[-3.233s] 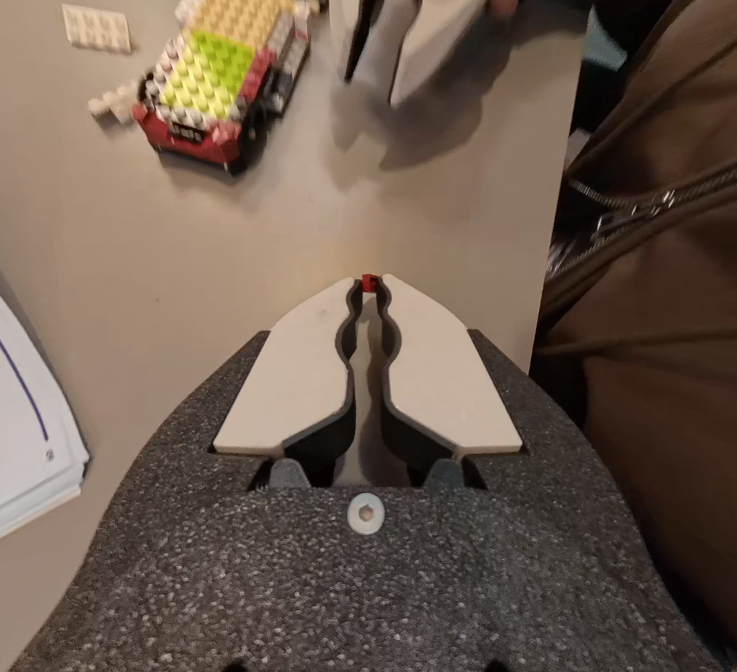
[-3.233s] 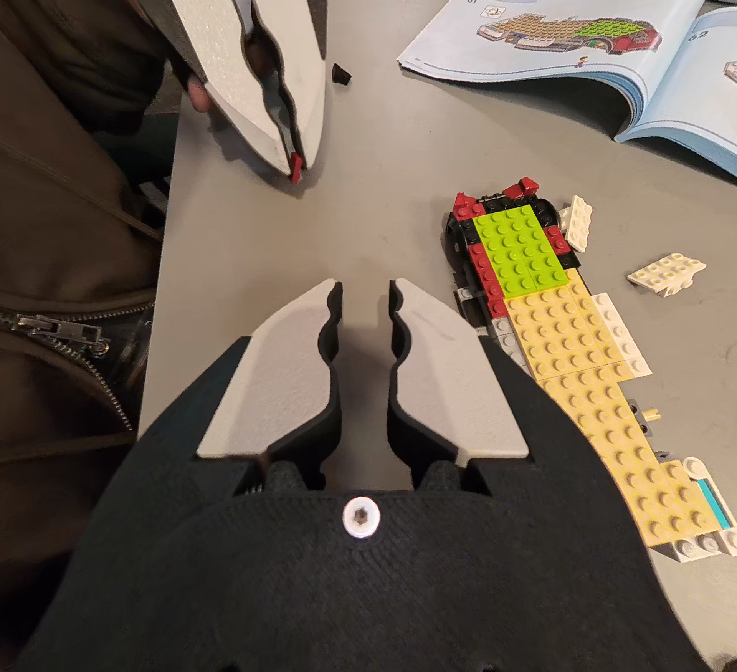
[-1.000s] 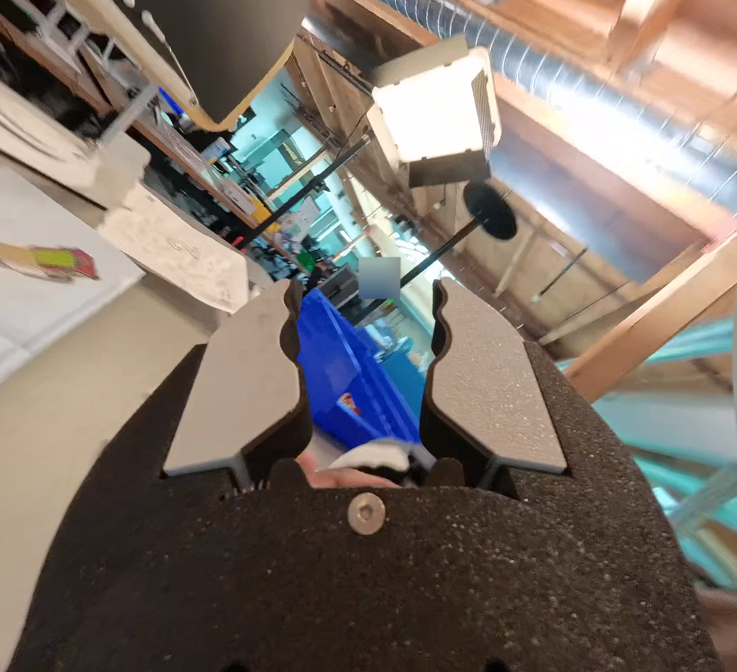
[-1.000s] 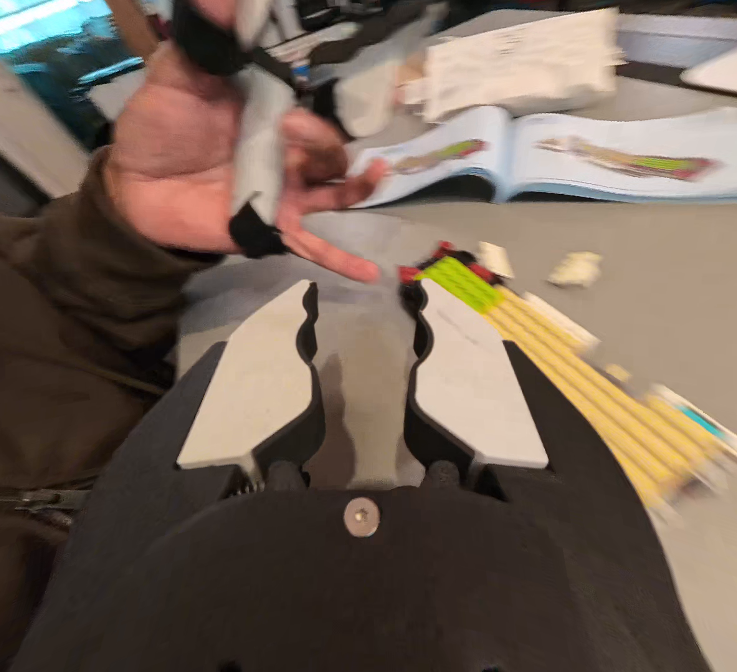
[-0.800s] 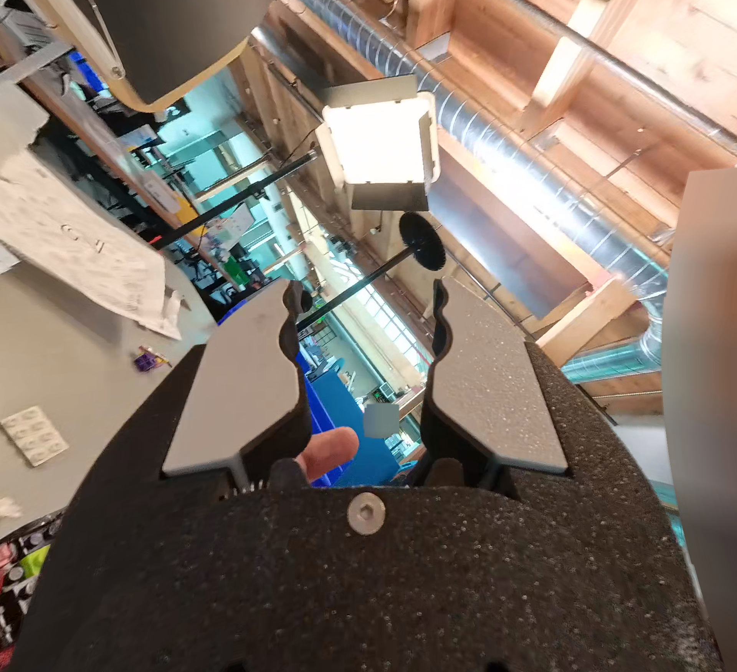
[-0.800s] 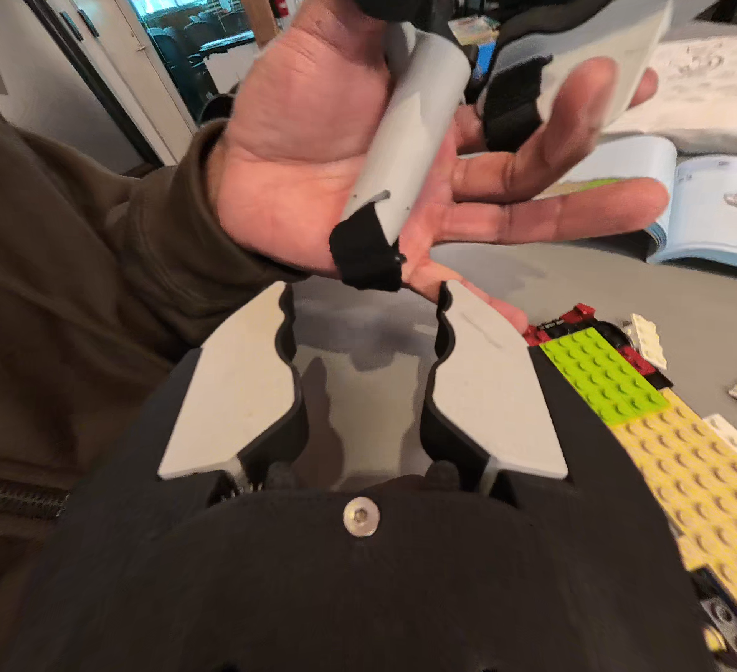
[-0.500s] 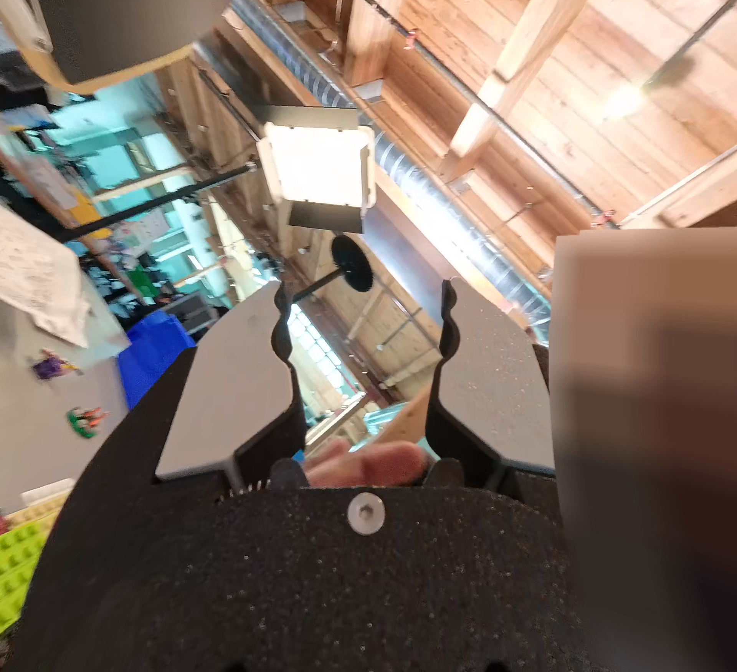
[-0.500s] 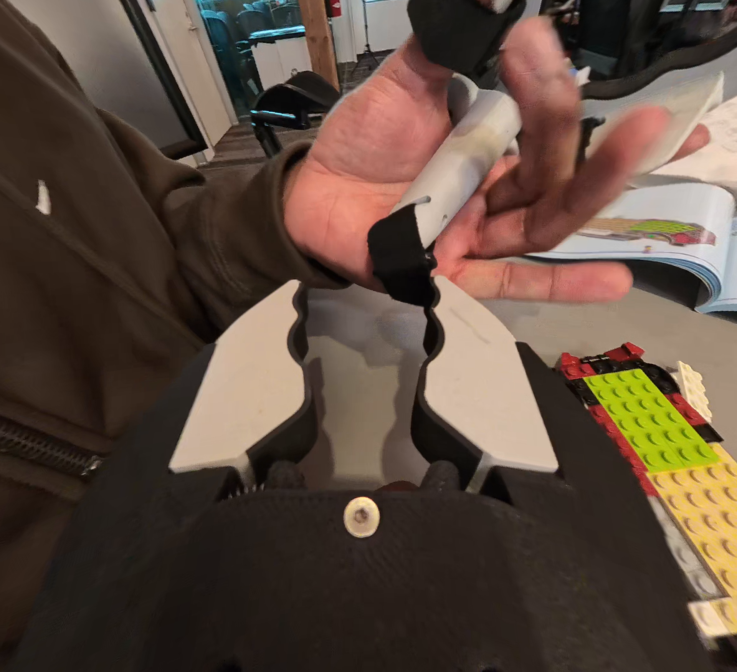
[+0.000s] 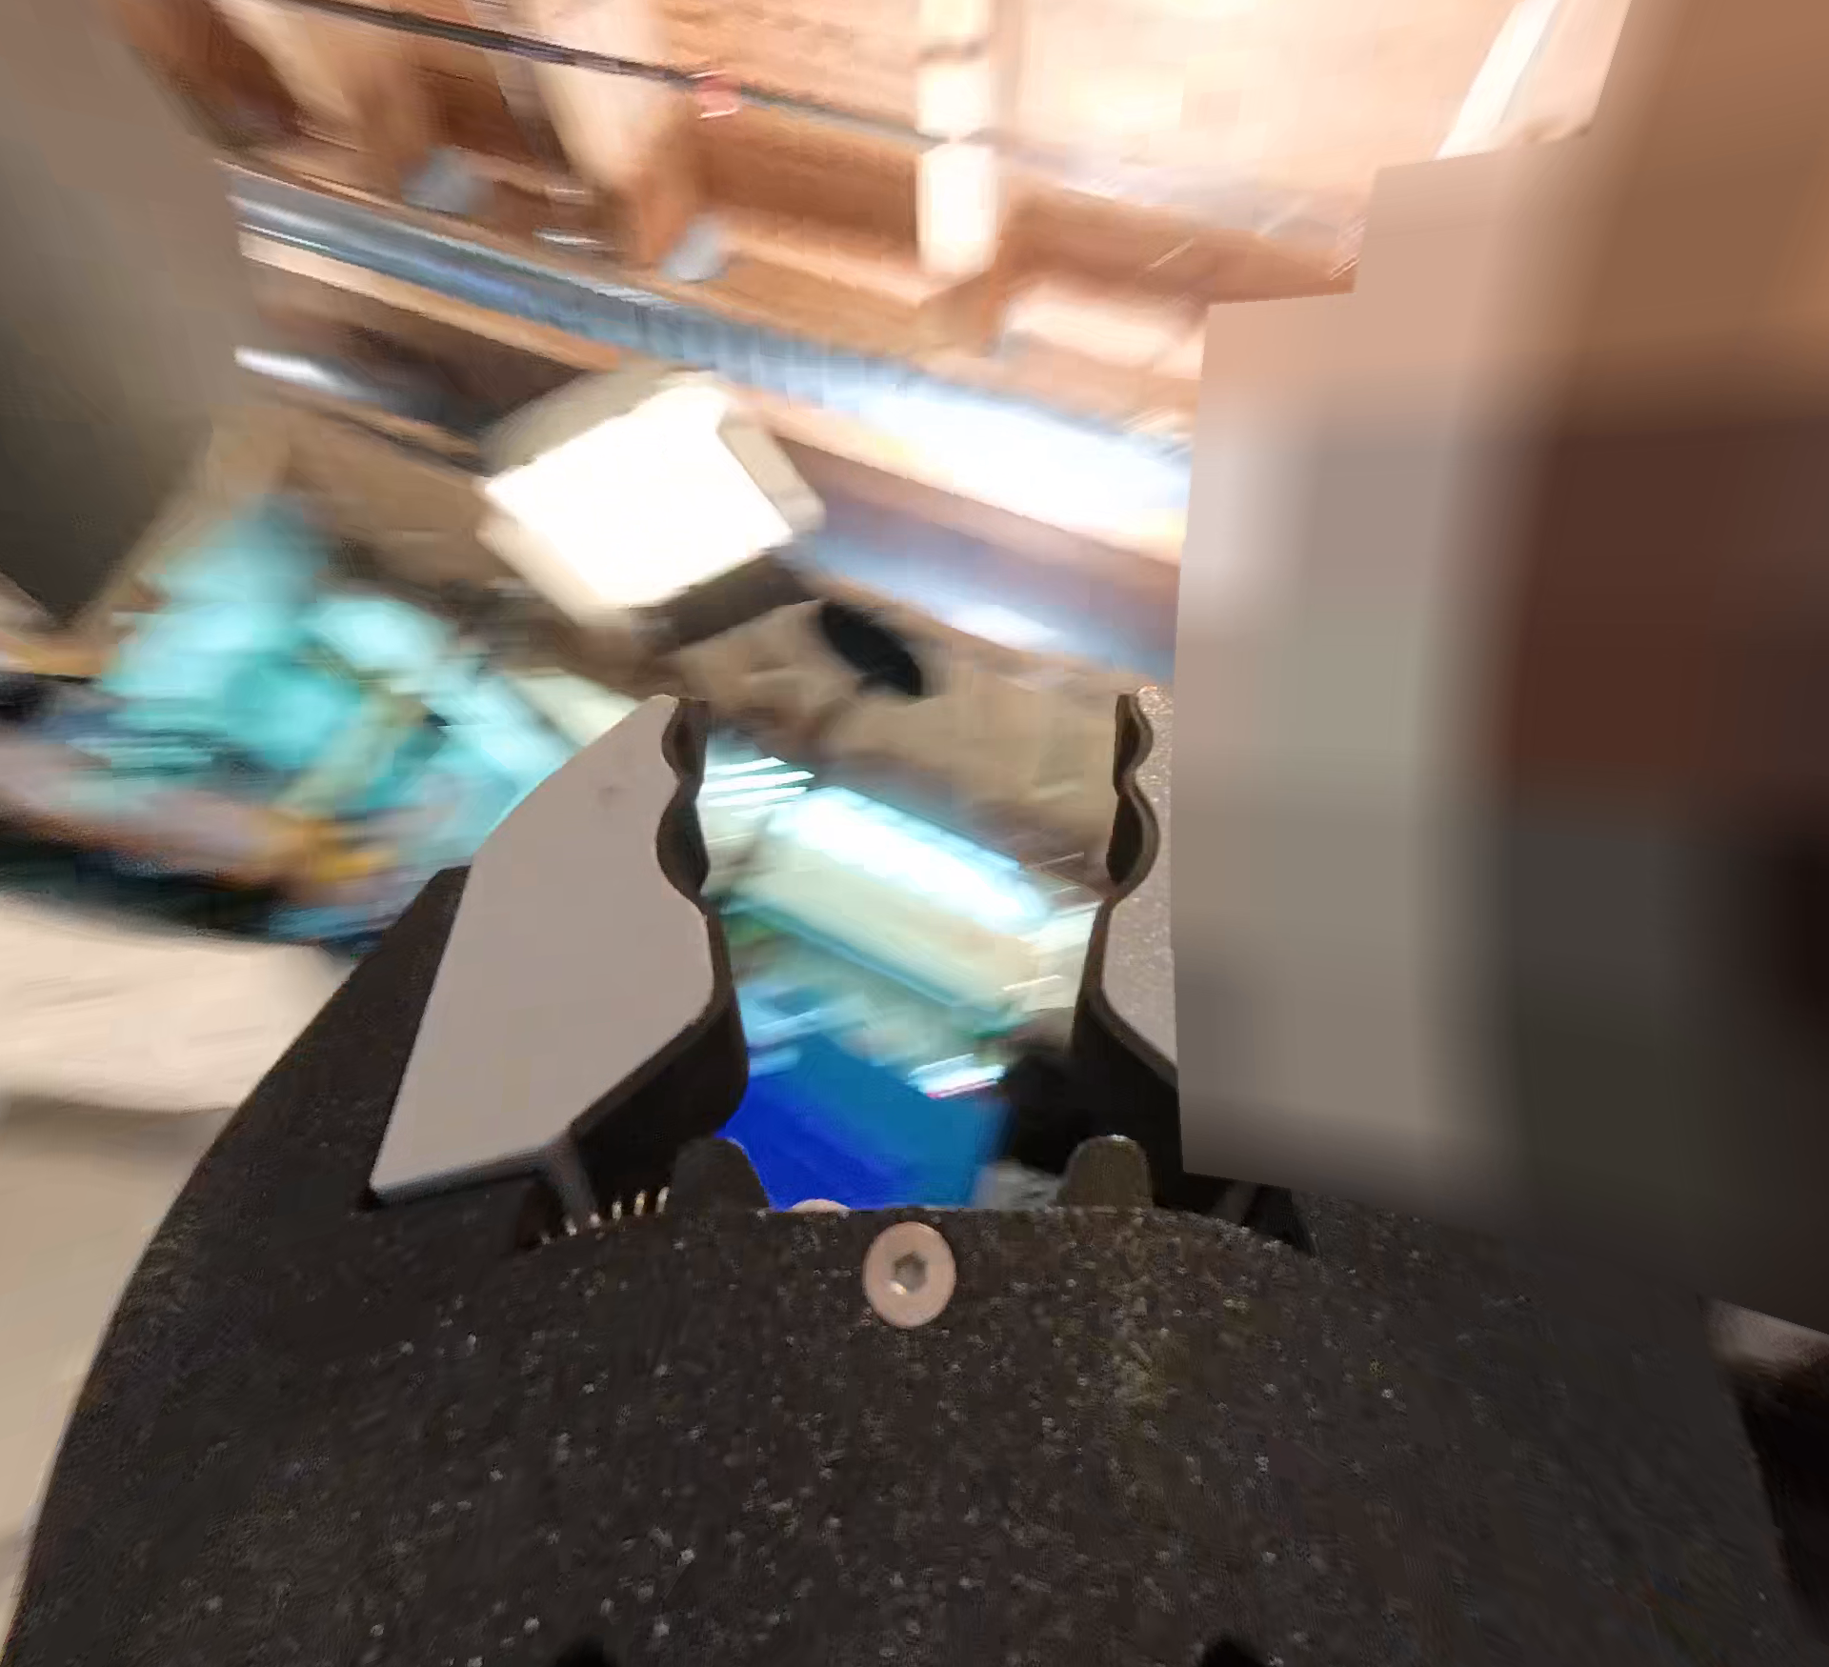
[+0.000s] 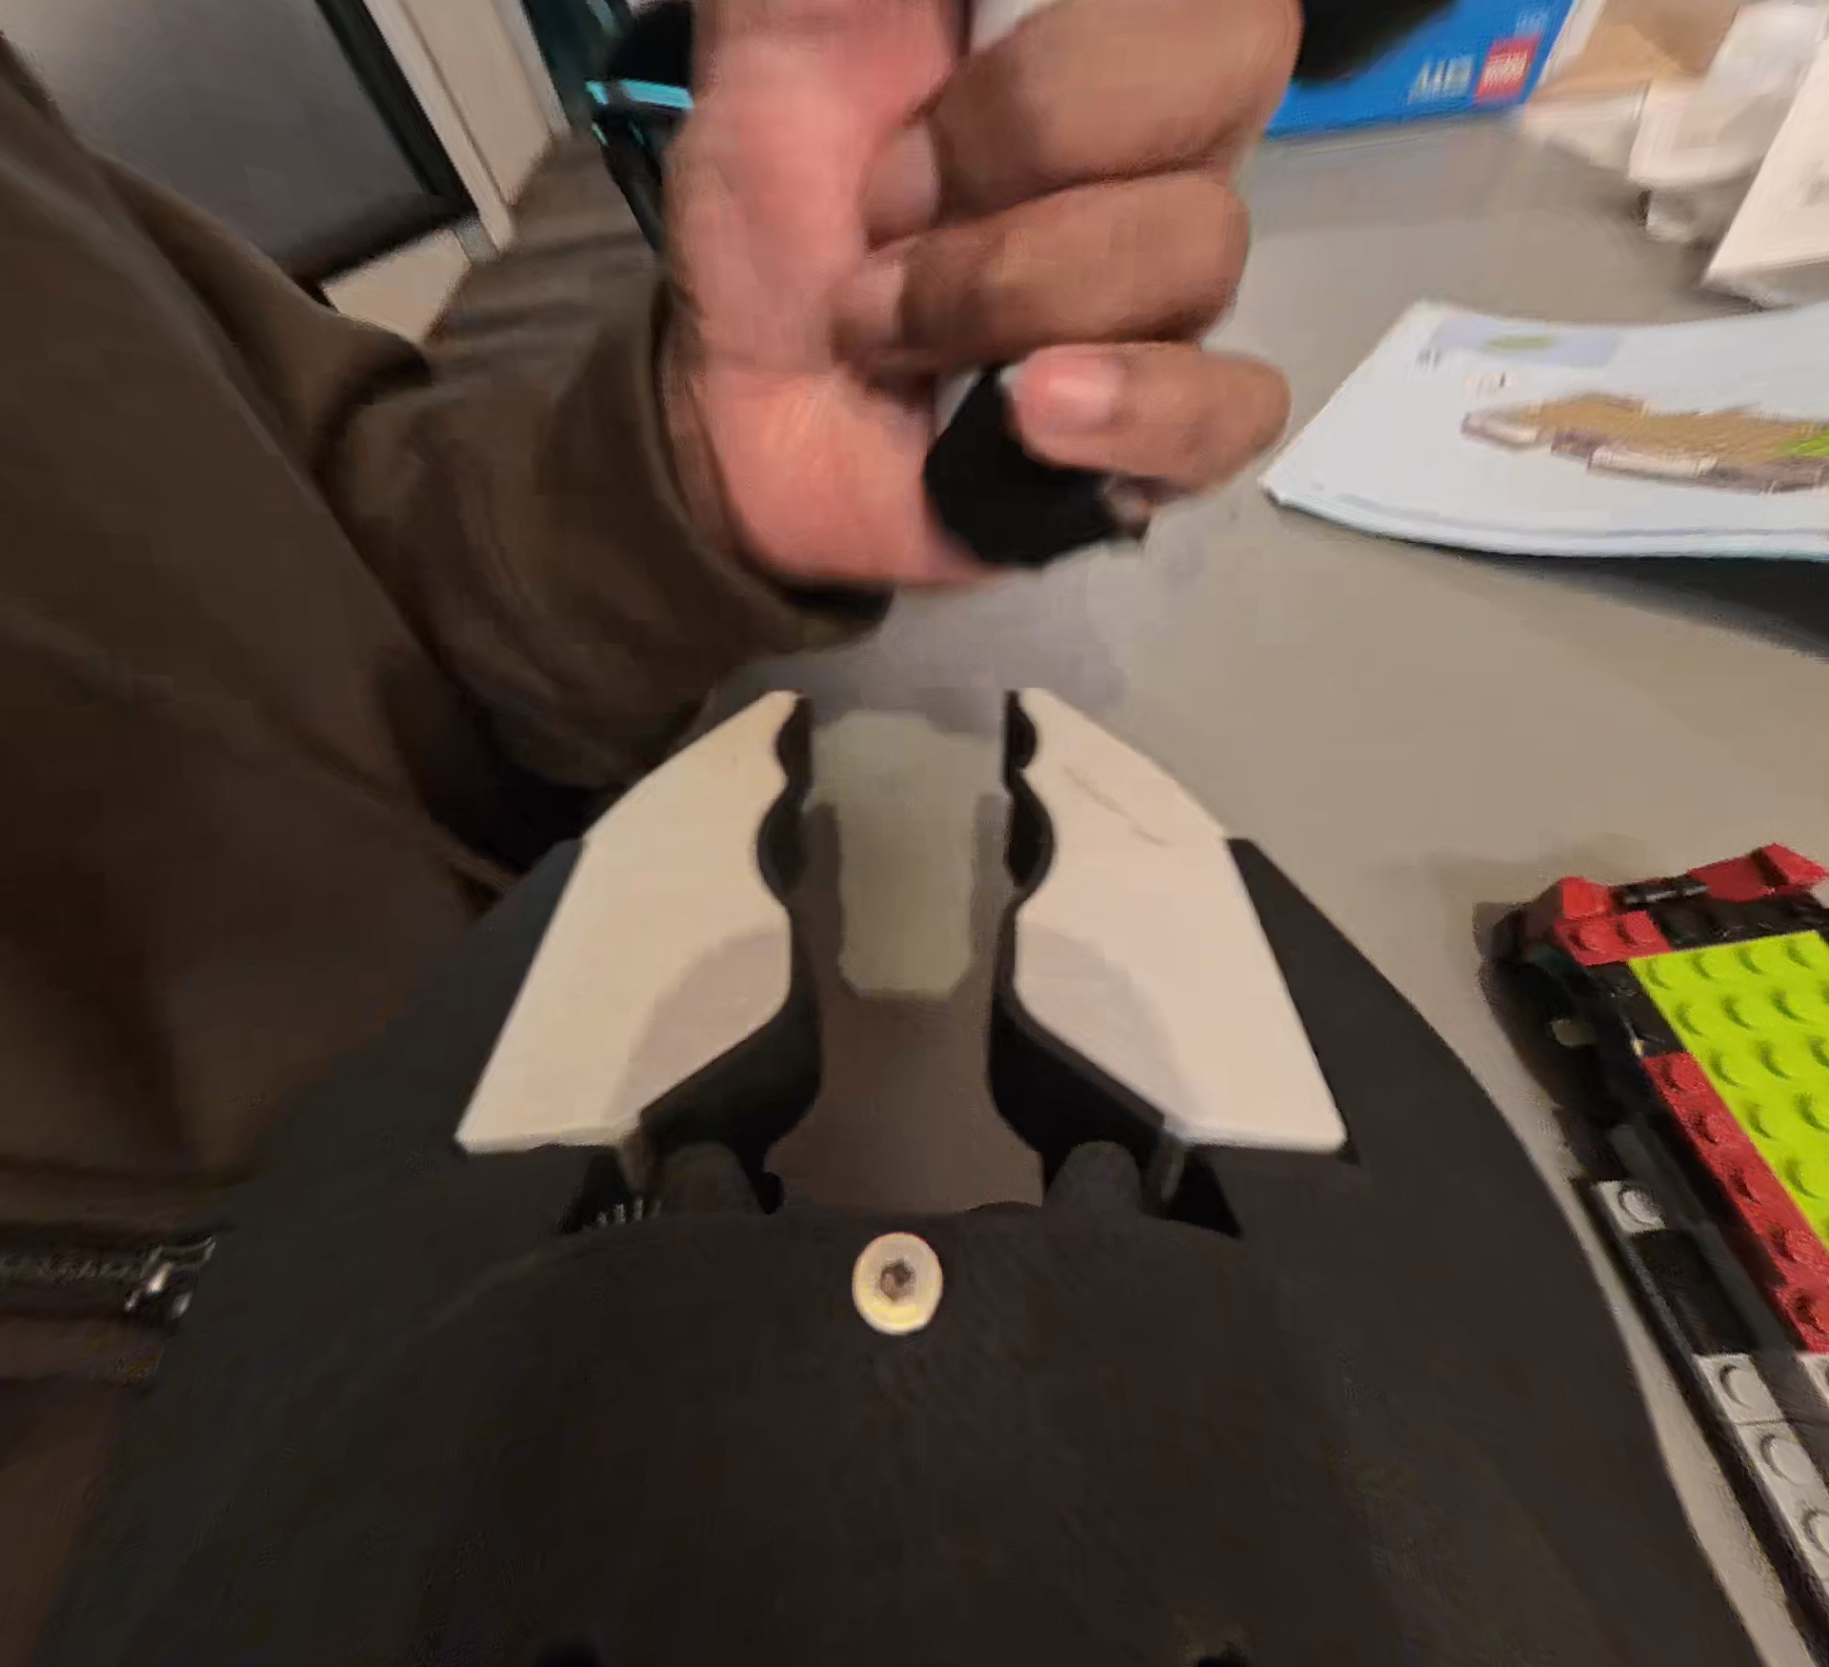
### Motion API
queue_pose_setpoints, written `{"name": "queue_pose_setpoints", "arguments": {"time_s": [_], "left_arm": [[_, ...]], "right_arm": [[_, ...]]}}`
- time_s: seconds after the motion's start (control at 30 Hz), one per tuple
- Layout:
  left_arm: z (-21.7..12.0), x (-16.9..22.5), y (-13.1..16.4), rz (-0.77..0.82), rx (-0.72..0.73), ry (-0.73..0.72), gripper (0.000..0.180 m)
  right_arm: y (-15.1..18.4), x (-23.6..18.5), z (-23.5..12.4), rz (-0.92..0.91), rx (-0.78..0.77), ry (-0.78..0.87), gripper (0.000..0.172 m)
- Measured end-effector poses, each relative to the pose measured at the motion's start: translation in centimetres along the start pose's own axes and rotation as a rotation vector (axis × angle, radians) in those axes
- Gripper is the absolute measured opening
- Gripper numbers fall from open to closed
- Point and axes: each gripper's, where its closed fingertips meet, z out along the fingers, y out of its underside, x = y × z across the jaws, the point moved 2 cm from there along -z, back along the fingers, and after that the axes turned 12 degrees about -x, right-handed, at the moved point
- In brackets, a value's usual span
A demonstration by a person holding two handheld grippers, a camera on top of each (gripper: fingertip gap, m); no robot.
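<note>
Both grippers stand with their jaws apart and nothing between the pads. The left gripper point(image 9: 909, 709) is tipped upward toward the wooden ceiling beams point(image 9: 950, 36) and a bright light panel point(image 9: 633, 511), its view heavily smeared, with its right finger partly behind a blurred patch. The right gripper point(image 10: 903, 709) hangs low over the grey table point(image 10: 1386, 729), jaws moderately spread, bare tabletop showing between them. Just beyond its tips a hand point(image 10: 940, 254) is curled around the handle of the other gripper, brown sleeve point(image 10: 297, 481) to the left. The brick-built car point(image 10: 1702, 1075), lime green, red and black, lies on the table to the right, well apart from either set of fingertips; an open instruction booklet point(image 10: 1544, 452) lies farther back. In my judgement, steadying the raised gripper and levelling it toward the table comes before any reach.
</note>
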Motion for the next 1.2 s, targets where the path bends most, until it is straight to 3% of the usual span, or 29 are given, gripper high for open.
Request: {"name": "queue_pose_setpoints", "arguments": {"time_s": [0.03, 0.1, 0.17, 0.3, 0.4, 0.57, 0.67, 0.77, 0.9, 1.03, 1.2], "left_arm": [[-1.0, -1.7, -0.5, 0.137, -0.067, -0.243, 0.079], [-4.8, -5.6, -1.7, 0.421, -0.306, -0.79, 0.068], [-7.9, -7.4, -1.3, 0.586, -0.623, -0.992, 0.064], [-14.2, -8.7, 4.9, 0.343, -1.195, -0.912, 0.05], [-17.7, -8.4, 6.8, 0.347, -1.405, -0.94, 0.046], [-18.0, -7.7, 8.0, 0.342, -1.492, -0.881, 0.028], [-17.8, -8.4, 8.5, 0.369, -1.549, -0.871, 0.008], [-17.4, -9.7, 8.0, 0.397, -1.56, -0.871, 0.008], [-15.5, -9.8, 6.8, 0.444, -1.556, -0.826, 0.036], [-9.5, -8.2, 6.3, 0.484, -1.457, -0.599, 0.053], [-1.9, -9.3, 11.7, 0.525, -1.496, -0.297, 0.068]], "right_arm": [[0.2, 0.2, 0.3, 0.006, -0.023, 0.019, 0.041], [0.2, 1.1, -0.2, 0.017, -0.008, 0.076, 0.04], [0.9, 2.4, -1.0, 0.043, -0.029, 0.126, 0.04], [2.3, 4.9, -3.7, 0.081, -0.045, 0.196, 0.04], [3.4, 6.0, -5.4, 0.089, -0.073, 0.236, 0.04], [4.1, 7.3, -7.3, 0.104, -0.084, 0.258, 0.04], [4.0, 8.2, -7.9, 0.106, -0.088, 0.269, 0.04], [4.0, 9.1, -8.4, 0.098, -0.102, 0.287, 0.039], [4.3, 10.4, -9.2, 0.065, -0.161, 0.307, 0.04], [4.8, 12.0, -9.1, 0.009, -0.286, 0.303, 0.042], [5.0, 13.5, -7.4, -0.106, -0.453, 0.277, 0.05]]}}
